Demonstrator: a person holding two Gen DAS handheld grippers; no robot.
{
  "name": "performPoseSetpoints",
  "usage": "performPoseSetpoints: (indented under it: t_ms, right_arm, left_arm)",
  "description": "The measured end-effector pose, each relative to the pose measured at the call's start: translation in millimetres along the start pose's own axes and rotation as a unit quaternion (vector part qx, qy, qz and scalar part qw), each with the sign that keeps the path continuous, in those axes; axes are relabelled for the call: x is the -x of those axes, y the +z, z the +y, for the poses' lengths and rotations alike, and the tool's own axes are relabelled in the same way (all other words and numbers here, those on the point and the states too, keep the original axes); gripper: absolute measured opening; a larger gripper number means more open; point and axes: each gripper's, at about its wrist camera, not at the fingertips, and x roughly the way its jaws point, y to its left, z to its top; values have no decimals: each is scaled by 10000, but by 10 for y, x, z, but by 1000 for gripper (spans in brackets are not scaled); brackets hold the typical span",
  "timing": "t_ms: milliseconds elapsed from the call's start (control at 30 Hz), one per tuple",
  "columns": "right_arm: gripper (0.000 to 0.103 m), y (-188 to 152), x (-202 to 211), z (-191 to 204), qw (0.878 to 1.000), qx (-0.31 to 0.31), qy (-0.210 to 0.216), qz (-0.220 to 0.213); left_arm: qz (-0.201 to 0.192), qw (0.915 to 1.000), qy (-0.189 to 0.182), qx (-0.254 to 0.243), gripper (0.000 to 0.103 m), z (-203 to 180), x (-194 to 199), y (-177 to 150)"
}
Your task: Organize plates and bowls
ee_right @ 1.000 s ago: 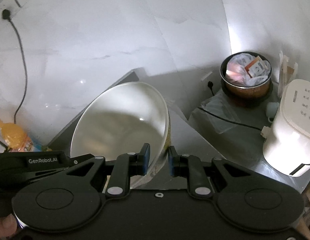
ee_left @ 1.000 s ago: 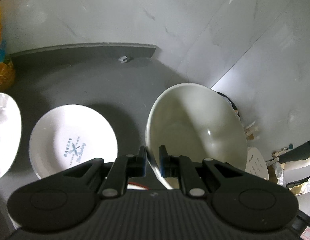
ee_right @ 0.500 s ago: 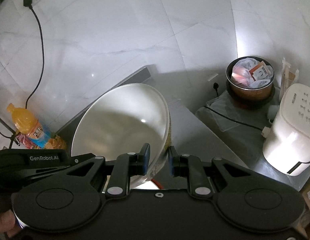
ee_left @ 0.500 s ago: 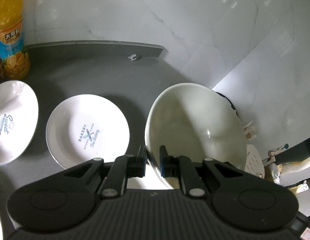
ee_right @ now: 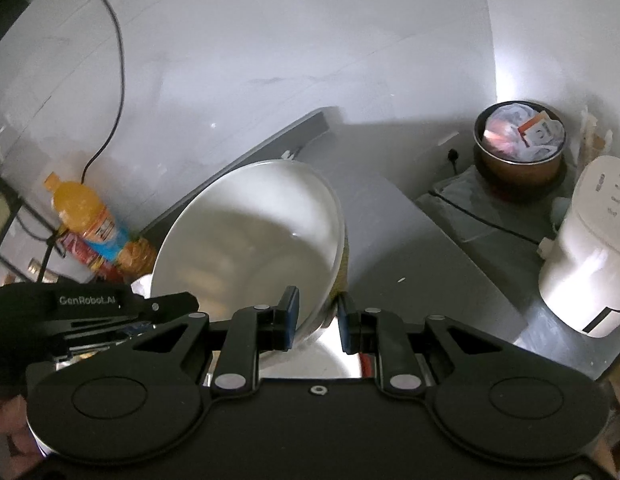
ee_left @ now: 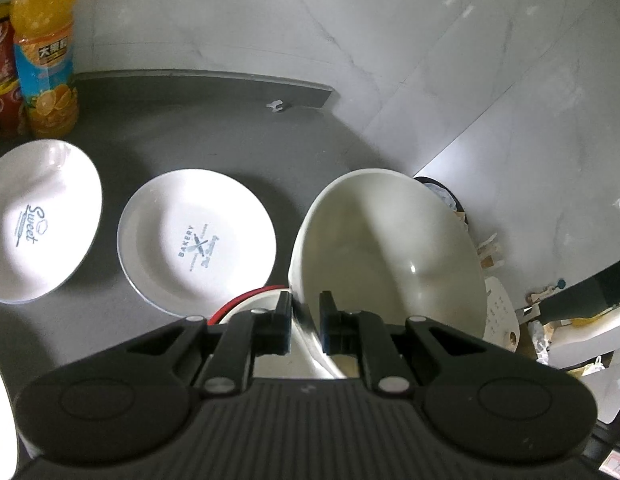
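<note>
A large white bowl (ee_left: 390, 252) hangs tilted above the dark grey table (ee_left: 214, 128). My left gripper (ee_left: 304, 322) is shut on its near rim. The right wrist view shows the bowl (ee_right: 250, 240) with my right gripper (ee_right: 316, 318) shut on its rim at the lower right. My left gripper (ee_right: 150, 304) reaches in at the bowl's lower left there. Under the held bowl sits a red-rimmed bowl (ee_left: 250, 300), mostly hidden. Two white plates lie on the table: a "BAKERY" plate (ee_left: 196, 236) and a "Sweet" plate (ee_left: 38, 220) further left.
An orange juice bottle (ee_left: 44, 52) and a red can (ee_left: 0, 76) stand at the table's back left by the marble wall. Off the table's right edge are a full waste bin (ee_right: 518, 148) and a white appliance (ee_right: 586, 264). A hand (ee_right: 6, 424) shows at lower left.
Both grippers have risen and drawn back with the bowl. The bottle, the can and the "Sweet" plate have come further into view, and the red-rimmed bowl now shows beneath.
</note>
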Motion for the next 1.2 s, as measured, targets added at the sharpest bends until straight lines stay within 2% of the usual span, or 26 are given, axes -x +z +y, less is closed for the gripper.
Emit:
performPoseSetpoints:
  t_ms: [233, 367, 767, 1200]
  right_arm:
    - [20, -105, 27, 14, 9999, 44, 54, 139]
    - [20, -192, 2, -19, 9996, -2, 94, 270]
    - [21, -393, -76, 96, 9980, 230, 142, 564]
    - [21, -553, -203, 59, 9958, 194, -38, 889]
  left_arm:
    - [313, 9991, -118, 252, 12, 163, -56, -91]
    - [328, 9991, -142, 244, 12, 205, -71, -119]
    - [384, 9992, 124, 38, 12, 300, -103, -263]
    - [704, 9972, 238, 128, 12, 446, -263, -466]
